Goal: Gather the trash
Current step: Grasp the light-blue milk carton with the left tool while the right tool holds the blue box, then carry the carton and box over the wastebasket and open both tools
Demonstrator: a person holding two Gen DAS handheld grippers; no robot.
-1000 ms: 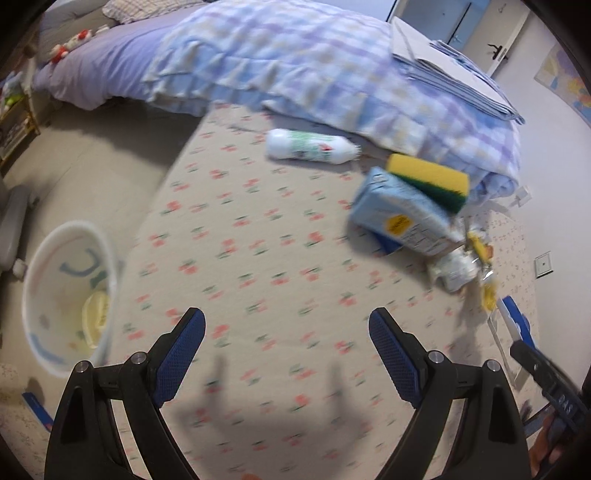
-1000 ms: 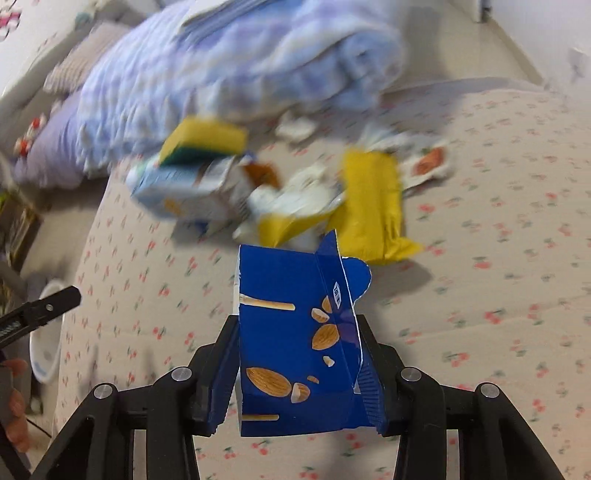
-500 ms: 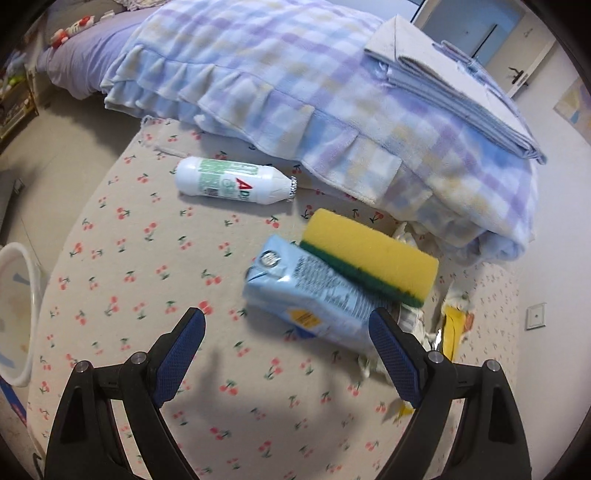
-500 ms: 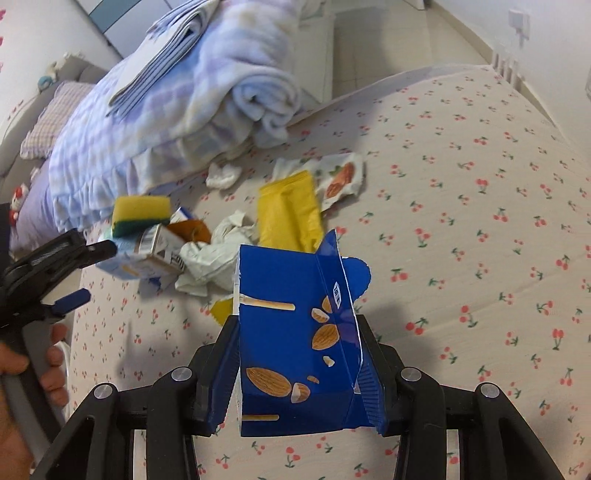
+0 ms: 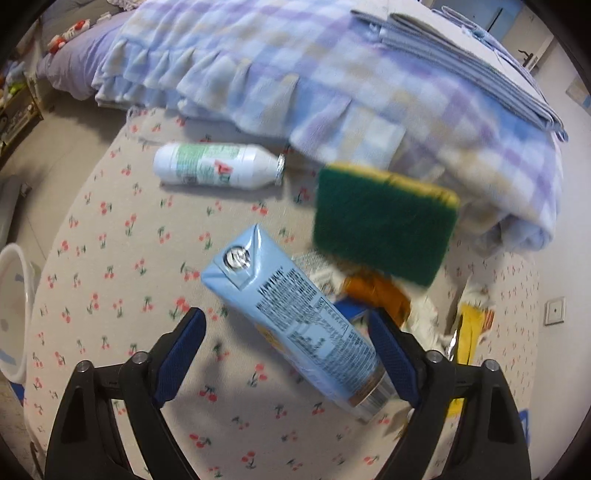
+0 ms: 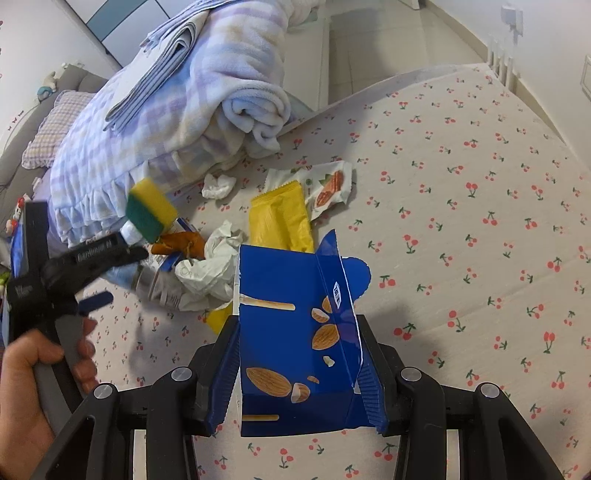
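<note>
Gripping a torn blue almond-snack box (image 6: pixel 295 325), the right gripper (image 6: pixel 297 373) is clenched above the cherry-print bed (image 6: pixel 461 229). Left gripper (image 5: pixel 288 354), jaws just narrowing, straddles a pale-blue carton (image 5: pixel 295 317) without contact.

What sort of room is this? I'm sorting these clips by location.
Most likely a bedroom: a cherry-print mattress piled with a plaid blanket, a checked pillow farther along the bed, and closet doors behind. Wrappers and cartons litter the mattress.
</note>
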